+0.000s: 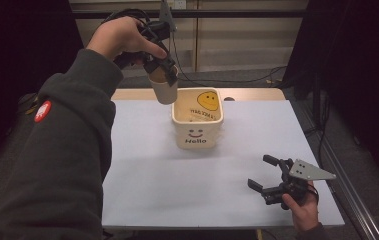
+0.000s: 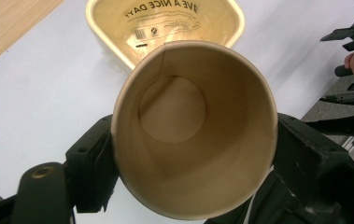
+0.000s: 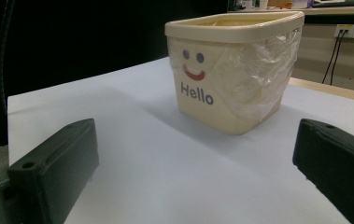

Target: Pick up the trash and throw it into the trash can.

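as the high view looks down on the table [image 1: 142,180], the left gripper [image 1: 163,70] is raised in the air above the far left part of it, and its jaws are closed on a paper cup [image 1: 165,89]. the cup hangs with its bottom pointing down and a little to the right, just beside the left rim of a cream bin [image 1: 198,120], which stands on the far middle of the table. the bin has a smiling face and the word "hello" on its front wall, and a yellow smiley inside. the right gripper [image 1: 267,175] rests low near the front right corner of the table, held by the right hand [image 1: 302,210], well apart from the bin. its jaws stand wide and there is nothing between them.

in the left gripper view, the paper cup [image 2: 193,130] is seen from its open mouth. it is empty, and its round bottom is visible inside. the two black jaws press on its left and right sides, so the grip is firm. behind the cup is the open bin [image 2: 165,23], with printed letters on its inner floor. far at the right edge the other gripper [image 2: 352,70] is visible.

in the right gripper view, the two black jaws are far from each other at the bottom corners, holding nothing. the bin [image 3: 230,70] stands ahead on the table [image 3: 142,154], upright, with a thin plastic film on its right wall.
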`<action>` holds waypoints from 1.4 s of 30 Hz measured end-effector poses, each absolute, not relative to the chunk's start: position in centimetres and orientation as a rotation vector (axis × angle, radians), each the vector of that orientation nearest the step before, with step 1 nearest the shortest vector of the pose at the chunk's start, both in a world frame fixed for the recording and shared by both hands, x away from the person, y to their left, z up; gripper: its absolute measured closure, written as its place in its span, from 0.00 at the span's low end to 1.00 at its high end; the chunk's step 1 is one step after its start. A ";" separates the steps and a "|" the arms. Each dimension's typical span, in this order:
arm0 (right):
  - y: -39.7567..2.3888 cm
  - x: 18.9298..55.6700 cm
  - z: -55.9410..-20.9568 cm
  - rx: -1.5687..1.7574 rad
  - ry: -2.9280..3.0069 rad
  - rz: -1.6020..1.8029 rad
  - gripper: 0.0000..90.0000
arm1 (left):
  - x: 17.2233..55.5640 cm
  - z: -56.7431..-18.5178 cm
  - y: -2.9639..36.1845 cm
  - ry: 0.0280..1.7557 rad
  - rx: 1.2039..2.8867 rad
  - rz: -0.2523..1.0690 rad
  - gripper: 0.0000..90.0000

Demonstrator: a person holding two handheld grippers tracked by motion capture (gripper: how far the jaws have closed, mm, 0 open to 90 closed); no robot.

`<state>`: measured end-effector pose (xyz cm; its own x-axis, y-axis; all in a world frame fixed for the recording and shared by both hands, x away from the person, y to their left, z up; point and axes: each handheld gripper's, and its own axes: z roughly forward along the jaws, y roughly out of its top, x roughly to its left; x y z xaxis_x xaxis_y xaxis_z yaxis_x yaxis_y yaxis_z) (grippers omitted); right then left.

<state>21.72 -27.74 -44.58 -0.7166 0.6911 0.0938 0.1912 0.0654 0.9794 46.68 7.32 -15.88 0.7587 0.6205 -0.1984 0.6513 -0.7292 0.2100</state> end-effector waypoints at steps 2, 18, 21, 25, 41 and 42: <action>-27.7 21.7 -44.6 0.881 1.951 1.691 0.00 | 46.9 -15.9 7.1 0.989 2.688 -0.165 0.24; -27.8 21.7 -44.6 0.882 1.953 1.689 0.00 | 48.0 -16.6 4.5 0.960 2.677 -0.153 0.24; -27.8 21.7 -44.6 0.884 1.951 1.691 0.00 | 48.2 -16.9 4.1 0.963 2.674 -0.143 0.24; -27.8 21.7 -44.6 0.889 1.950 1.693 0.00 | 48.5 -17.2 3.7 0.951 2.676 -0.141 0.24; -27.8 21.7 -44.5 0.886 1.950 1.694 0.00 | 49.2 -19.7 2.6 0.958 2.688 -0.173 0.24; -27.8 21.7 -44.5 0.886 1.951 1.694 0.00 | 49.3 -19.9 2.6 0.947 2.692 -0.172 0.24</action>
